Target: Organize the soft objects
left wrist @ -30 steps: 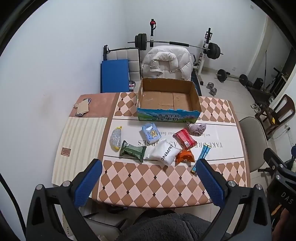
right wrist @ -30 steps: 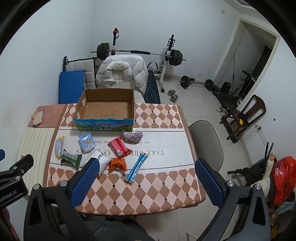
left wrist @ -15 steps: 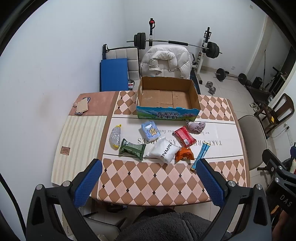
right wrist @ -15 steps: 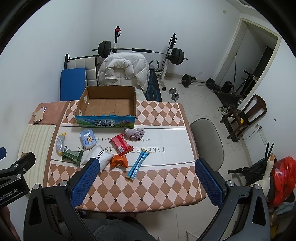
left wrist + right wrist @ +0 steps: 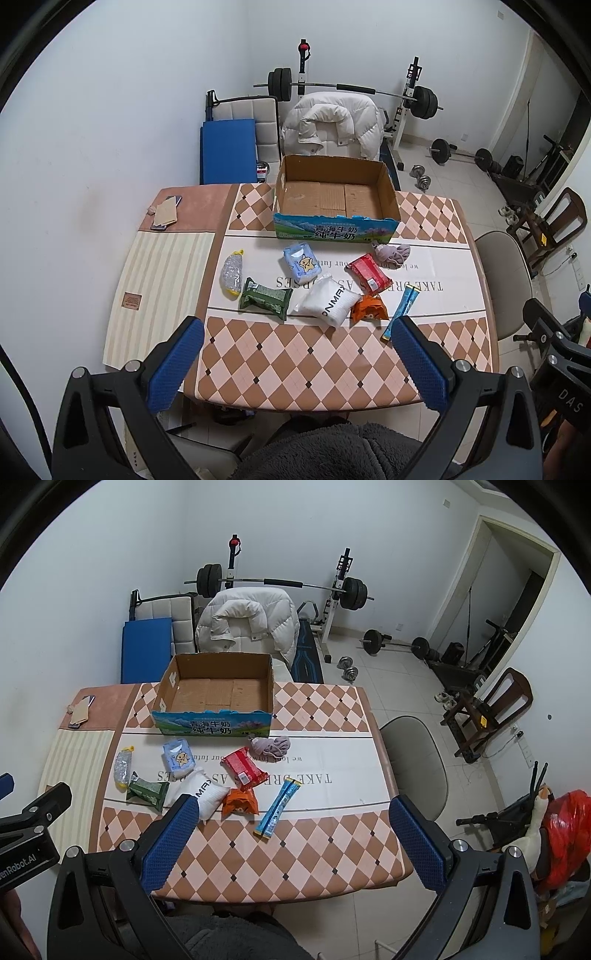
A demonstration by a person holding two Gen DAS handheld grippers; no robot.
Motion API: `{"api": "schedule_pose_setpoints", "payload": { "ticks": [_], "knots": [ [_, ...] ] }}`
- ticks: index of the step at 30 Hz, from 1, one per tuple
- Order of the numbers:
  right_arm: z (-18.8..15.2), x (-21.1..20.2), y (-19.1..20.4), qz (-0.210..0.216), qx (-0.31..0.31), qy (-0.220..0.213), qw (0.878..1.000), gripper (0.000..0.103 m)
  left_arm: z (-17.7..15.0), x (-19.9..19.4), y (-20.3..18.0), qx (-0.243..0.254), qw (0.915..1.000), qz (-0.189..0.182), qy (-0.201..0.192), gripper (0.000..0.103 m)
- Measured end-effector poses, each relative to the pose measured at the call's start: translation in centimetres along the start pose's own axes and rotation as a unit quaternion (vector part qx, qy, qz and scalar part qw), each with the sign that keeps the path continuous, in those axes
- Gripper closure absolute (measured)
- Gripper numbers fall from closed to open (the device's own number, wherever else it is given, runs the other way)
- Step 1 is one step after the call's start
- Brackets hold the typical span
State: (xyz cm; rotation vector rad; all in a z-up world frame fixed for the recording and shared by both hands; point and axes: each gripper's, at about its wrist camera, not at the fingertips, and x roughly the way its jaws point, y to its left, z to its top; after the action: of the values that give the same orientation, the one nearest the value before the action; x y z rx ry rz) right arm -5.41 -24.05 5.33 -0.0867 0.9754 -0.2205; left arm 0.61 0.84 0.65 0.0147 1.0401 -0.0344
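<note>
An open cardboard box (image 5: 334,197) (image 5: 218,694) stands empty at the table's far side. In front of it lie several soft packs: a white pouch (image 5: 327,301) (image 5: 205,794), green pack (image 5: 264,297), light blue tissue pack (image 5: 301,260) (image 5: 178,757), red pack (image 5: 369,275) (image 5: 243,768), orange pack (image 5: 367,308) (image 5: 240,801), blue stick sachet (image 5: 402,310) (image 5: 277,806), mauve cloth (image 5: 391,253) (image 5: 271,745) and a clear bag (image 5: 232,275). My left gripper (image 5: 295,363) and right gripper (image 5: 290,843) are open, empty, held high above the table's near edge.
The table (image 5: 295,354) has a checkered cloth. A phone and card (image 5: 166,216) lie at its far left corner. A chair with a white jacket (image 5: 332,125) stands behind the box, a grey chair (image 5: 413,753) at the right. Gym weights stand behind.
Both grippers have drawn slightly back and up, so the table and objects sit a little higher and farther in view. Nothing on the table has moved.
</note>
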Motion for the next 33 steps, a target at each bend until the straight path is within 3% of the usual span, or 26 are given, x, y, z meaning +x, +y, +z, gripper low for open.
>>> {"api": "schedule_pose_setpoints", "payload": {
  "ticks": [33],
  "knots": [
    [0.4,-0.3,1.2,-0.001,-0.002,-0.012,1.000,0.000,0.4,-0.9,0.9,-0.005,1.0000,-0.001,-0.008,0.000]
  ]
}}
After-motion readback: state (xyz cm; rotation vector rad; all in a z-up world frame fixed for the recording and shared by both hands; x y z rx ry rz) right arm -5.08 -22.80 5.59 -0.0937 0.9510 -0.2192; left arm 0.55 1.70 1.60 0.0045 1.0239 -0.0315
